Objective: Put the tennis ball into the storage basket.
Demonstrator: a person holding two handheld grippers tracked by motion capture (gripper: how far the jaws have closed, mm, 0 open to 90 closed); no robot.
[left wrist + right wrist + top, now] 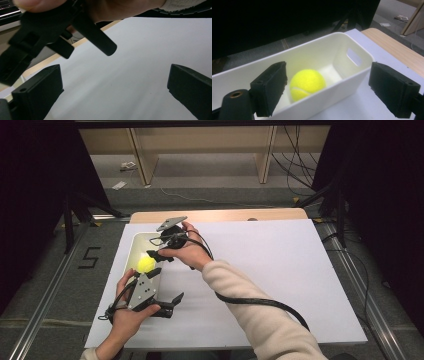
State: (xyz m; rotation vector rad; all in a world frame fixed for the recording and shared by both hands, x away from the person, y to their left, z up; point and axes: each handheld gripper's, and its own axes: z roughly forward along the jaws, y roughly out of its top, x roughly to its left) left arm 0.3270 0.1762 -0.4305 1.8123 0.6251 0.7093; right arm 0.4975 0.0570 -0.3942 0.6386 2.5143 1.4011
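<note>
A yellow tennis ball (146, 264) lies inside a white plastic bin (134, 251) at the left side of the white table top (270, 265). My right gripper (156, 249) hovers just over the bin's right rim, open. In the right gripper view the ball (307, 83) rests on the floor of the bin (352, 37), and the right gripper (329, 72) has its jaws wide apart with nothing between them. My left gripper (171, 305) is held low near the bin's near end, open and empty. In the left gripper view, that gripper (115, 85) faces the bare white top.
The right forearm in a cream sleeve (260, 320) crosses the table from the bottom right, trailing a black cable (260, 301). A strip of wooden table edge (225, 215) runs behind the white top. The right gripper's black fingers (100, 40) hang close above the left gripper's camera.
</note>
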